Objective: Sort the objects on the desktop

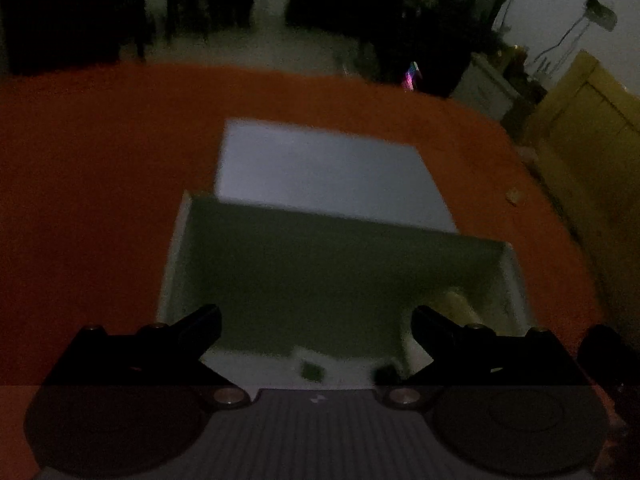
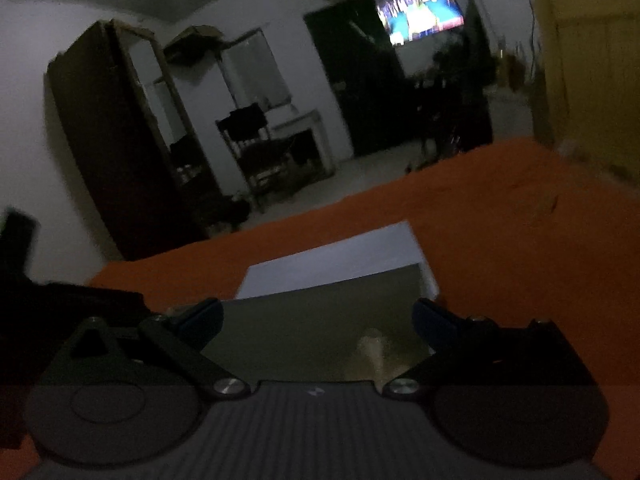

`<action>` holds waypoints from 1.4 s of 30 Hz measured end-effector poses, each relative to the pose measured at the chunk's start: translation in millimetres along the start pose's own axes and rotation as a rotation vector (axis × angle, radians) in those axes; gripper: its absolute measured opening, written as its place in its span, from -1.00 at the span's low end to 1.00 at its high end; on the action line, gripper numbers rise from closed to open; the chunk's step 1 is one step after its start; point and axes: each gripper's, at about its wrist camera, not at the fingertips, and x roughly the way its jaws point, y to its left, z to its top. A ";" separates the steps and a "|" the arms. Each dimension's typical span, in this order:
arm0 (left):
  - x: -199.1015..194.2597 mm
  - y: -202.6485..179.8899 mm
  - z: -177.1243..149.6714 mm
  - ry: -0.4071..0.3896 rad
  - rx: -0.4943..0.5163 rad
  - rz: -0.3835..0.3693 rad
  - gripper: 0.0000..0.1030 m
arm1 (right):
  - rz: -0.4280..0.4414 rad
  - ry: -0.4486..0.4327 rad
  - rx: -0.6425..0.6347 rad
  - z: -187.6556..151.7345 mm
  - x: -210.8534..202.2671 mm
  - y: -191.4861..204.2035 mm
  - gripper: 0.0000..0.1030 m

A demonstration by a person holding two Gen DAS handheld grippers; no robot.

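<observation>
Orange cloth (image 1: 100, 180) under white box (image 1: 176, 240); small dark bits (image 1: 312, 370) only leftward; both grippers' fingers spread, empty.

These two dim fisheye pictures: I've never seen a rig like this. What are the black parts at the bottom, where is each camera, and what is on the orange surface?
No robot here: a person carries a hand-held gripper in each hand, each with a camera looking forward along its two fingers. The black parts low in each picture are those fingers.

In the left wrist view, the left hand-held gripper is open and holds nothing. The right wrist view shows the right hand-held gripper, also open and holding nothing.

Both look over an orange cloth at an open white box with its lid folded back. Inside lie a pale object and small dark items, too blurred to name. A television glows behind.
</observation>
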 end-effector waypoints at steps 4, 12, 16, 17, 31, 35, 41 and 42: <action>2.3 15.8 22.2 -0.018 -0.047 0.020 0.99 | 0.056 0.014 0.038 24.9 -4.9 -9.7 1.00; 9.4 30.7 58.5 -0.030 -0.045 0.058 0.99 | 0.037 0.111 0.028 71.4 5.8 -16.0 1.00; 18.5 35.0 71.9 -0.032 0.013 -0.015 0.99 | 0.052 0.140 -0.012 89.8 8.7 -12.7 1.00; 21.4 35.0 74.9 -0.037 0.037 0.006 0.99 | 0.047 0.145 -0.022 93.5 16.4 -12.5 1.00; 63.4 46.0 103.9 0.071 0.239 0.154 0.91 | 0.059 0.259 -0.001 137.0 85.4 -27.3 1.00; 60.2 47.0 104.2 0.100 0.252 0.182 0.87 | 0.115 0.311 -0.003 151.6 100.1 -34.0 1.00; 55.4 48.7 128.2 0.066 0.186 0.185 0.89 | 0.121 0.619 0.100 193.5 159.1 -56.8 1.00; 57.2 48.7 131.2 0.061 0.181 0.205 0.89 | 0.120 0.656 0.109 198.0 167.0 -61.5 1.00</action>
